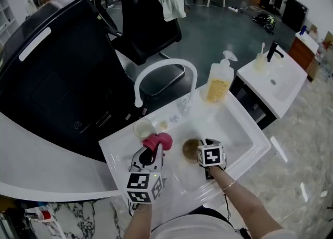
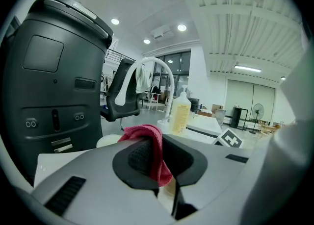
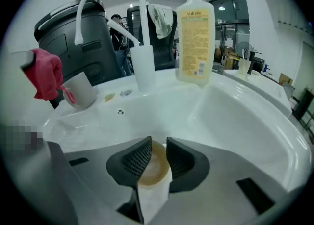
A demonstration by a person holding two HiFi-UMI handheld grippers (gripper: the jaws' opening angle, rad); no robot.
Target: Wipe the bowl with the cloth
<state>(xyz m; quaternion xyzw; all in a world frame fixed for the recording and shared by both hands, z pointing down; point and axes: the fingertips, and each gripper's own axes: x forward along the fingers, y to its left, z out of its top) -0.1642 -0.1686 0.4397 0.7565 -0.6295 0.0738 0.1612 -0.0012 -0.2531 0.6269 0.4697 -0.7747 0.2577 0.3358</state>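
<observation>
A small brown bowl [image 1: 190,149] sits on the floor of the white sink [image 1: 244,128]. In the right gripper view the bowl [image 3: 156,167] shows in the narrow gap between and below the jaws of my right gripper [image 3: 158,150]. The dark pads stand apart and I see neither pressing on the rim. In the head view the right gripper [image 1: 202,152] is at the bowl's right side. My left gripper [image 1: 155,152] hovers just left of the bowl, shut on a pink cloth [image 1: 157,141]. The cloth [image 2: 147,133] bunches over and hangs down between the left gripper's [image 2: 157,145] pads.
A white cup [image 1: 143,127] stands on the sink's back left ledge, below the arched white faucet [image 1: 166,68]. A yellow soap pump bottle [image 1: 218,82] stands at the back right corner. A large black appliance [image 1: 57,71] stands to the left, and a second basin [image 1: 276,79] to the right.
</observation>
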